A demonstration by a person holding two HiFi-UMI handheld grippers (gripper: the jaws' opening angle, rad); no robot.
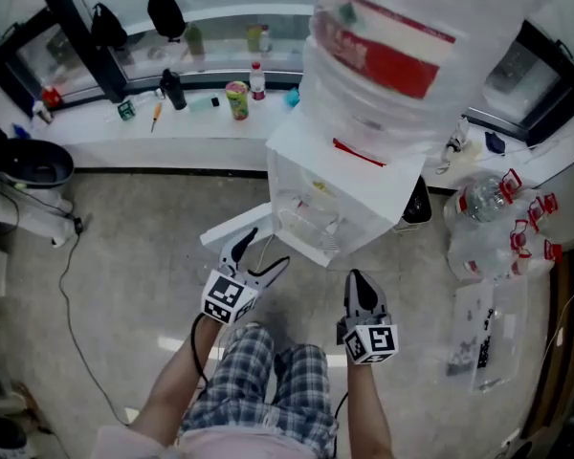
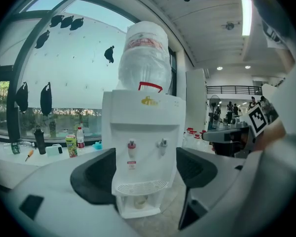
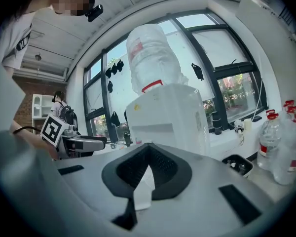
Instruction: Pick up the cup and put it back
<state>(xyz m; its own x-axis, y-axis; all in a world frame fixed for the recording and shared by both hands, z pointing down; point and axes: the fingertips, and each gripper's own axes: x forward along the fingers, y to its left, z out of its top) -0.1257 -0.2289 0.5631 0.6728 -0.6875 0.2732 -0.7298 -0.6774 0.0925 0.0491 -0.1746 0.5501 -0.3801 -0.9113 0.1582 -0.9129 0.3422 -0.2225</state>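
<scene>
L gripper [image 1: 268, 249] held wide open, empty; R gripper [image 1: 357, 280] seen closed, empty. On dispenser [image 2: 143, 132], yellow logo [image 2: 148, 101] & red bottle label [image 2: 147, 42] illegible; cup [image 2: 140, 201] noted in lower niche.

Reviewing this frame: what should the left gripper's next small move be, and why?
Probably ease the left gripper forward and down toward the cup. Its jaws stand wide apart and empty, and the cup sits in the low recess of the water dispenser, some way ahead. The right gripper is shut.
</scene>
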